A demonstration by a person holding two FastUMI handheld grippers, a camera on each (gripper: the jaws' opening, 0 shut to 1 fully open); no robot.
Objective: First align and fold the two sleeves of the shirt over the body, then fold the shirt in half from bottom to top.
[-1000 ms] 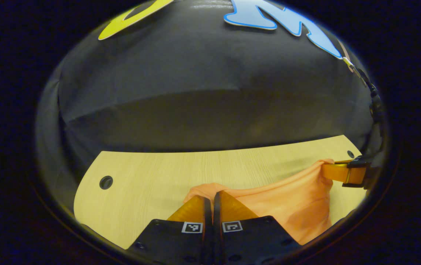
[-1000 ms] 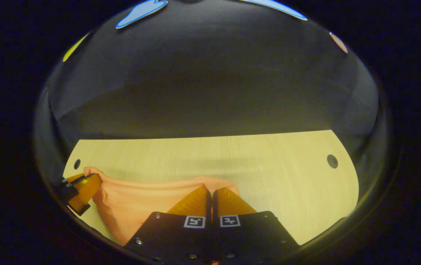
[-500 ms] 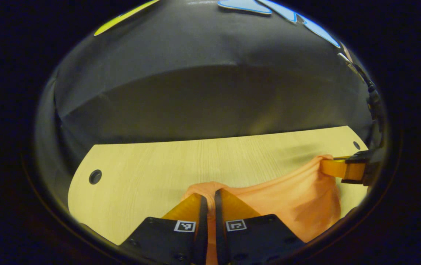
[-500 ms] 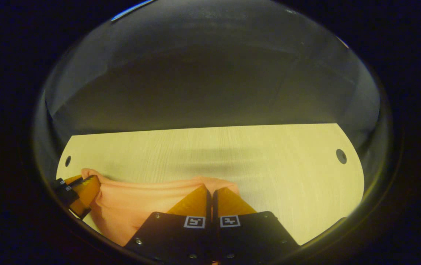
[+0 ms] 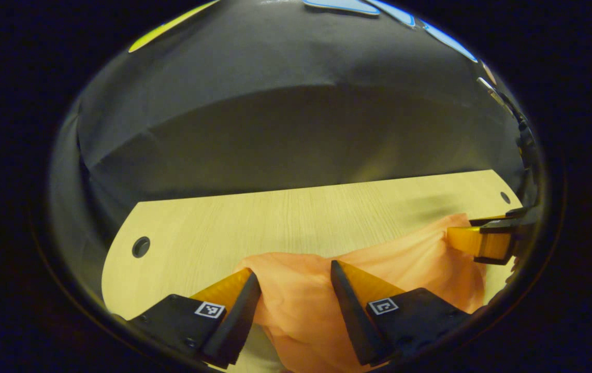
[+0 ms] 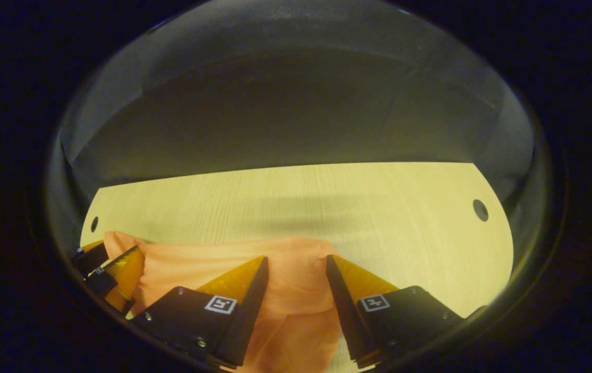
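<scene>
I see both my left gripper (image 5: 296,277) and right gripper (image 6: 296,272) spread wide over the orange shirt (image 5: 301,300) on the table (image 5: 275,217).

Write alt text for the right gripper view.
The right gripper is open, its two fingers spread over an orange shirt lying on a pale wooden table. At the far left, the left gripper sits at the shirt's other end.

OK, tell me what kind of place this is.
Probably a recording booth rather than a home: a black cloth wall backs a bare wooden table, where two handheld grippers, left gripper and right gripper, work an orange shirt.
</scene>
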